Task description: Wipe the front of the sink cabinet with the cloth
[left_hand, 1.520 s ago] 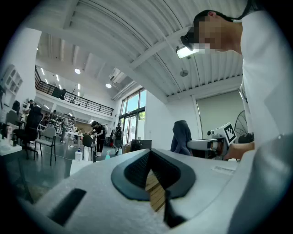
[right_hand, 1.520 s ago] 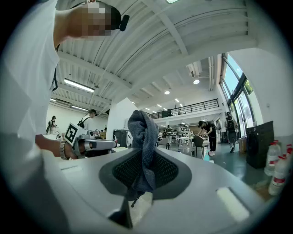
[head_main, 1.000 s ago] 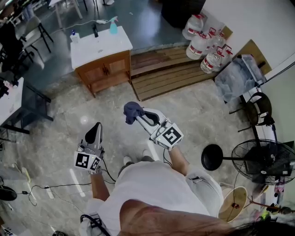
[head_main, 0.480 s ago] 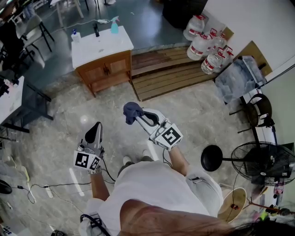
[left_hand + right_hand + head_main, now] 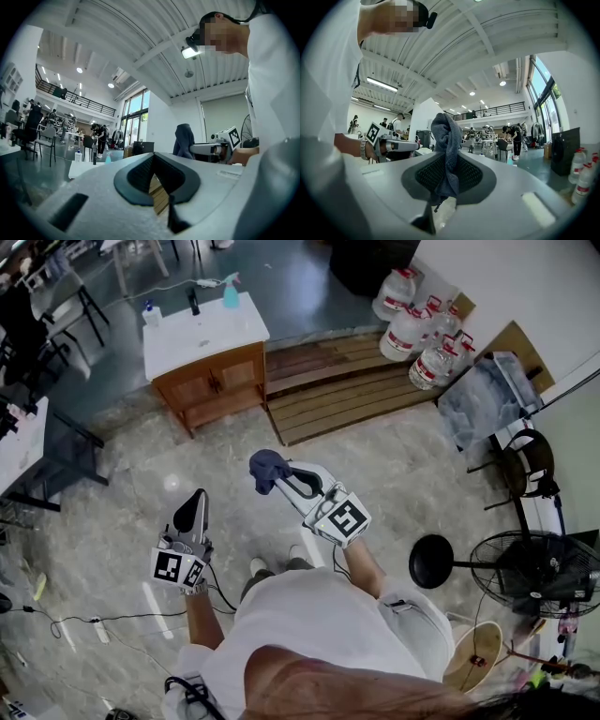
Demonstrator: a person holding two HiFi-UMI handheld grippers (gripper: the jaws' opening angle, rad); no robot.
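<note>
The wooden sink cabinet (image 5: 214,382) with its white top (image 5: 202,329) stands at the upper left of the head view, well away from both grippers. My right gripper (image 5: 278,478) is held in mid-air over the floor and is shut on a blue-grey cloth (image 5: 268,468). The cloth (image 5: 448,145) hangs bunched between the jaws. My left gripper (image 5: 193,506) is lower and to the left, shut with nothing in it, its pads meeting at the tips (image 5: 153,164). In the left gripper view the cloth (image 5: 184,139) shows off to the right.
A teal spray bottle (image 5: 231,292) and small bottles stand on the cabinet top. A wooden pallet (image 5: 347,381) lies right of the cabinet, with water jugs (image 5: 420,334) behind it. A fan (image 5: 539,568) and a black round base (image 5: 431,561) stand at right. Cables and a power strip (image 5: 98,626) lie at lower left.
The right gripper with the cloth has crept very slightly up and left. The left gripper has not moved.
</note>
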